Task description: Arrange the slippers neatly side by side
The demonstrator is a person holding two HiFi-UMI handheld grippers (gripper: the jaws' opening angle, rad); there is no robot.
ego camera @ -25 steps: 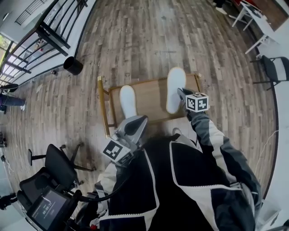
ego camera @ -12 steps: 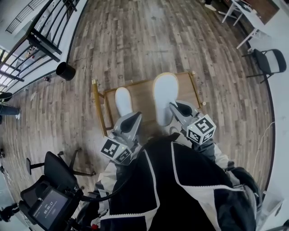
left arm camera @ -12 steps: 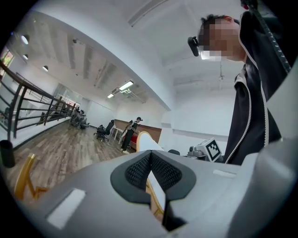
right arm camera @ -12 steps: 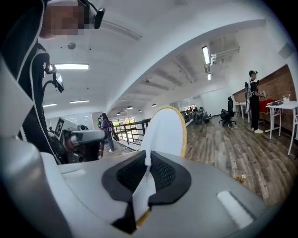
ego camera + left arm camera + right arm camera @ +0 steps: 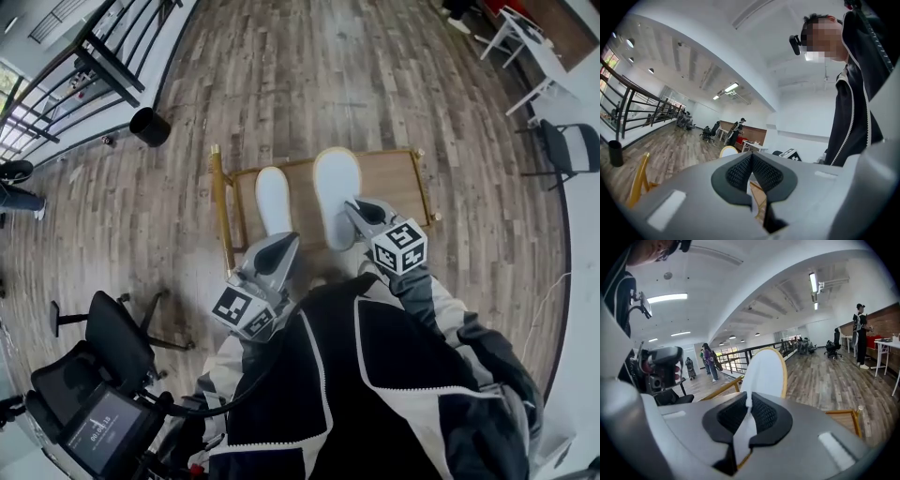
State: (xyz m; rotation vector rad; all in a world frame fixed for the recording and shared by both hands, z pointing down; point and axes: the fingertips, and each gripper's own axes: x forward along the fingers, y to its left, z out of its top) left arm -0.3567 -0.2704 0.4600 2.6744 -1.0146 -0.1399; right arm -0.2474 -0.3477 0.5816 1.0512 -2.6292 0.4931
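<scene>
Right gripper view: right gripper (image 5: 748,405) clamped on white slipper (image 5: 765,372) | left gripper (image 5: 751,162) closed, empty

Left gripper (image 5: 751,160): fingers (image 5: 736,174) closed together, nothing held. Beyond: plank floor (image 5: 670,145), black bin (image 5: 615,153), railing (image 5: 633,110), tip of white slipper (image 5: 729,151). At right: person's dark jacket (image 5: 858,93).

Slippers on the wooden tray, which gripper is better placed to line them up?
Right. The right gripper is clamped on the edge of the right slipper, beside the left slipper; the left gripper is shut, empty, back from both.
</scene>
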